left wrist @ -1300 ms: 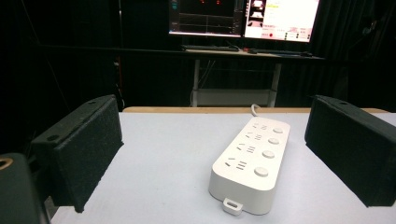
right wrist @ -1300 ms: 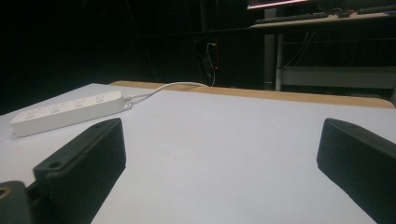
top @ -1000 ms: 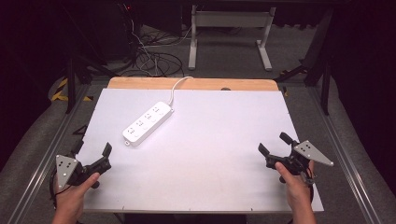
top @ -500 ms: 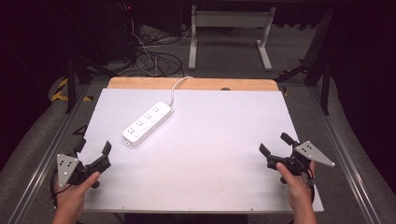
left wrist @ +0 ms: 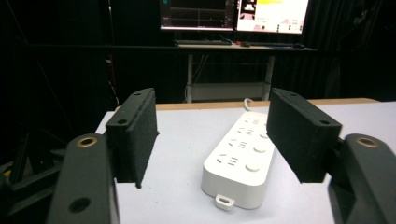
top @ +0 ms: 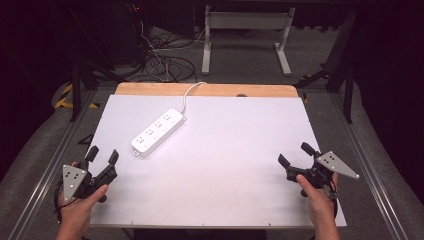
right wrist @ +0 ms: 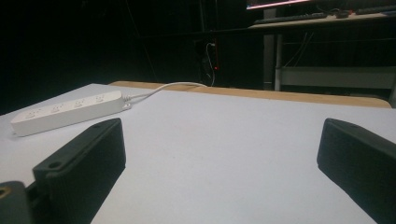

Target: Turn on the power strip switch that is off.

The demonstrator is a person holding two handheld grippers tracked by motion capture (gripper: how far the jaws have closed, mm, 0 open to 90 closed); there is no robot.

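A white power strip [top: 157,131] lies diagonally on the white table top [top: 215,165], left of centre, its cord [top: 188,93] running off the far edge. My left gripper [top: 103,154] rests near the front left corner, open and holding nothing. Through its own camera the power strip [left wrist: 240,160] lies just ahead between the spread jaws [left wrist: 210,135]. My right gripper [top: 295,154] stands open at the front right, nothing between its fingers. From the right gripper view [right wrist: 219,154] the power strip [right wrist: 65,112] lies far off to the left with its cord [right wrist: 161,88].
A wooden strip [top: 205,89] edges the table's far side. Metal rails [top: 45,165] run along both sides. Behind the table stand a desk frame [top: 245,40] and loose cables [top: 160,60] on the floor; monitors [left wrist: 233,14] glow beyond.
The left hand has shifted its grip slightly; both grippers stay where they were, open. The power strip has not moved.
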